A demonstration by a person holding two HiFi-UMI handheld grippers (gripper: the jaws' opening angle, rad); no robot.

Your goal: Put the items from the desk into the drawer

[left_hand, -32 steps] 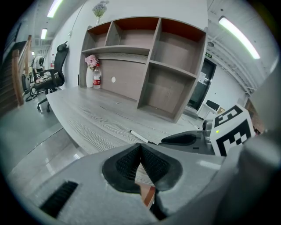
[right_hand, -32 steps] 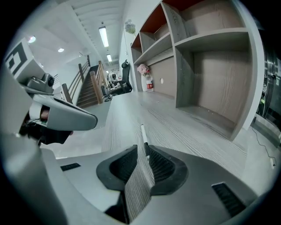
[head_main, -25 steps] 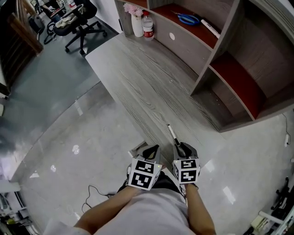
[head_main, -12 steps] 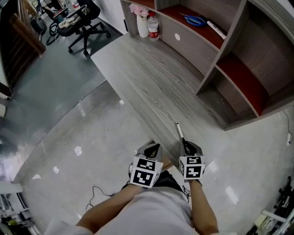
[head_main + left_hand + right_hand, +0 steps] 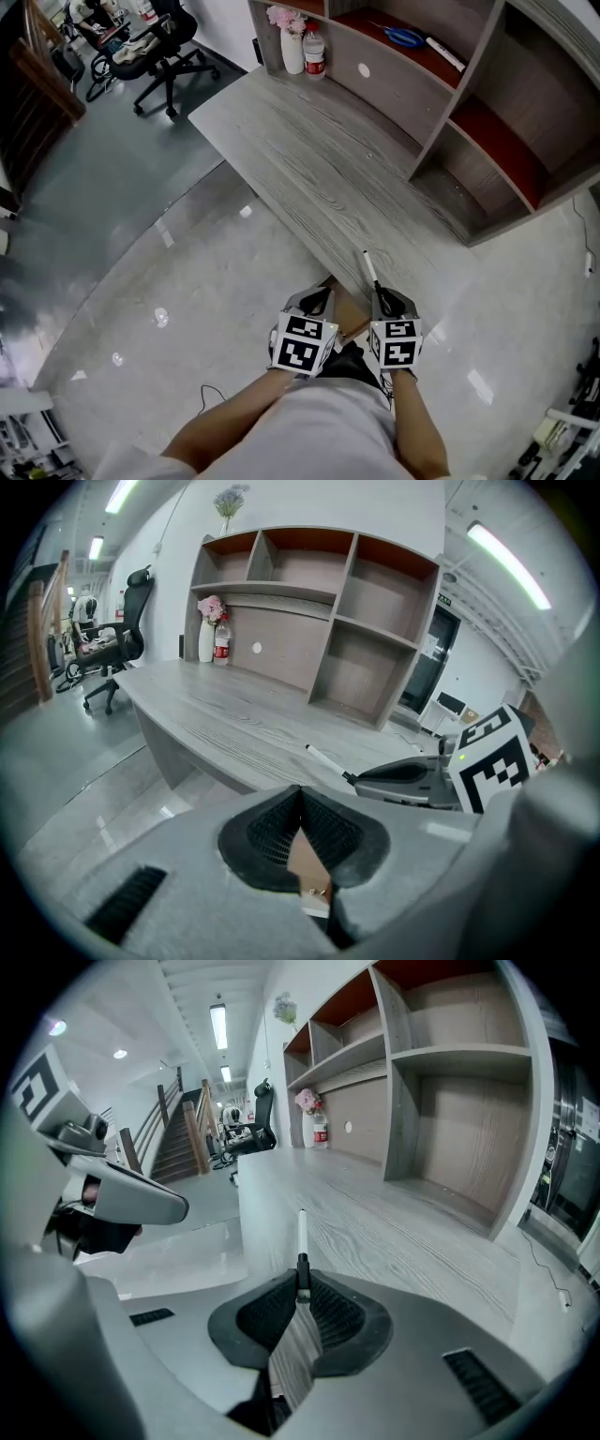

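Grey wood-grain desk (image 5: 309,159) runs across the head view from 11 o'clock toward 4 o'clock. At 6 o'clock, by the desk's near edge, the right gripper (image 5: 380,298) is pinched on a pen (image 5: 369,270), white with a black section at the jaw tips. The pen projects from the jaws toward 12 o'clock, over the desk top; contact with the surface cannot be determined. The right gripper view confirms this: the right gripper (image 5: 302,1283) has its jaws closed on the pen (image 5: 302,1232), which stands straight out along them.

The left gripper (image 5: 317,300) sits just beside the right one, at its 9 o'clock, off the desk edge and over the glossy floor (image 5: 159,281). In the left gripper view the left gripper (image 5: 300,794) has its jaw tips pressed together with nothing between them. A brown panel (image 5: 349,319) shows below the two grippers; whether it is the drawer cannot be confirmed.

A hutch (image 5: 487,141) with red-lined compartments stands on the desk at 1 to 2 o'clock. Blue scissors (image 5: 405,37) and a white marker (image 5: 445,56) lie in its upper compartment. At 12 o'clock, at the desk's far end, stand a vase of pink flowers (image 5: 292,47) and a red-labelled bottle (image 5: 314,54), just beside each other. A black office chair (image 5: 155,42) is on the floor at 10 o'clock.
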